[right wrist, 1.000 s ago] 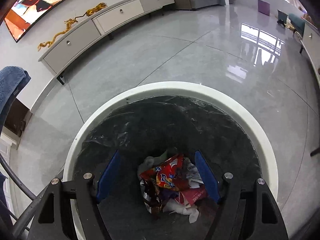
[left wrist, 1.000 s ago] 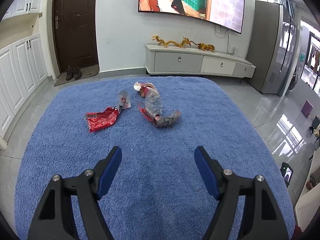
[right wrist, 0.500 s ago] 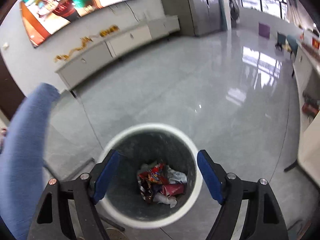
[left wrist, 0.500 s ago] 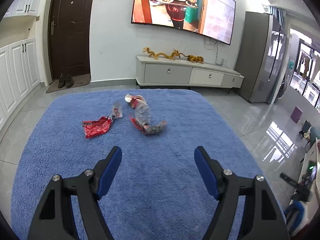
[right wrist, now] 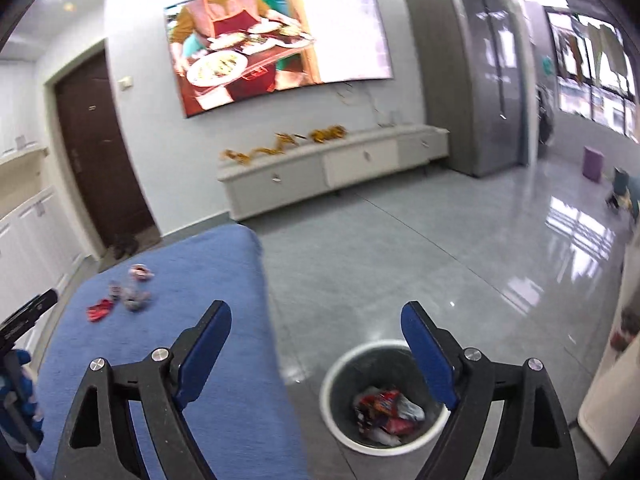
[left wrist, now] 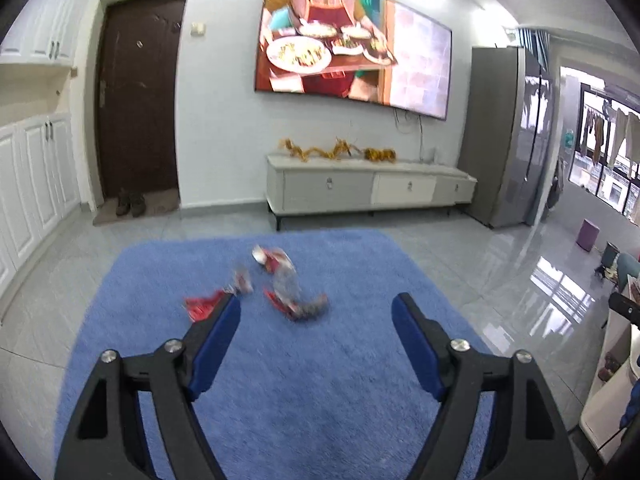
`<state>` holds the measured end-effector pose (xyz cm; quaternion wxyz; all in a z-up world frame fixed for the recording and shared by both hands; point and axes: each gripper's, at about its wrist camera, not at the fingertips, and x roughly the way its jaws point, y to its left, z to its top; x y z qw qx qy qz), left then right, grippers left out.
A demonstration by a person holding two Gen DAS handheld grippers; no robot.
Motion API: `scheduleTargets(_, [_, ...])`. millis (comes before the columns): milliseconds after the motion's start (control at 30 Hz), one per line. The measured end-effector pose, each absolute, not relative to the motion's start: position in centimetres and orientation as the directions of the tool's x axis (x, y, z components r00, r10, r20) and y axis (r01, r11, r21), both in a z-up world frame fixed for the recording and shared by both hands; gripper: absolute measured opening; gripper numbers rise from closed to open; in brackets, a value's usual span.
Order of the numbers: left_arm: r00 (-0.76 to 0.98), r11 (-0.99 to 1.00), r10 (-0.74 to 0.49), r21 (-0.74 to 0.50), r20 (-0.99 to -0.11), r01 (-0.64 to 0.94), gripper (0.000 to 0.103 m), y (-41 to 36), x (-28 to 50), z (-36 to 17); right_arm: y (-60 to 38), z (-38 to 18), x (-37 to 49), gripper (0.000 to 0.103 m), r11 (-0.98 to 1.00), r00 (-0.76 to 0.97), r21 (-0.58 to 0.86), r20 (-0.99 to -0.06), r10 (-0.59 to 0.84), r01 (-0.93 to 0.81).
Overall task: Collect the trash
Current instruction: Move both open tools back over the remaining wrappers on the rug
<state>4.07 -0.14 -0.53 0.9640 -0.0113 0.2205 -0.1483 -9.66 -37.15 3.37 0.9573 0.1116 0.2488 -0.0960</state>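
Both pairs of black tongs with blue pads stand wide and hold nothing; the jaws of each have just been opening. The left gripper hangs over the near part of the blue pile-covered table top, aimed at the litter left on it. Nearest the tongs, partly behind the left pad, lies a crumpled red foil wrapper; just right of it a crushed clear plastic bottle stretches away from the tongs, its long axis running near to far, with a small grey-and-red packet beside it and a red-and-white scrap at its far end. All are blurred. The right gripper hovers off the cloth's right edge, above the round white waste bin with black liner on the grey tiled floor, which holds several wrappers. The left hand looks the nearer to the bottle; open cloth surrounds the litter, leaving free room to approach.
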Motion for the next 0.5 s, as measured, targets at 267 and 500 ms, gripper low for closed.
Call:
scheduleTargets(267, [0.911, 0.978, -0.208, -0.105, -0.357, 0.183, 0.081, 5.0, 2.7, 2.0, -32.3, 5.4, -8.1, 0.086, 0.985, 0.881, 0.112, -0.469, -0.062, 0.129])
scheduleTargets(500, [0.932, 0.989, -0.144, -0.058, -0.332, 0.132, 0.081, 9.2, 2.1, 4.1, -29.2, 6.7, -7.4, 0.086, 0.995, 0.898, 0.101, -0.439, 0.021, 0.026])
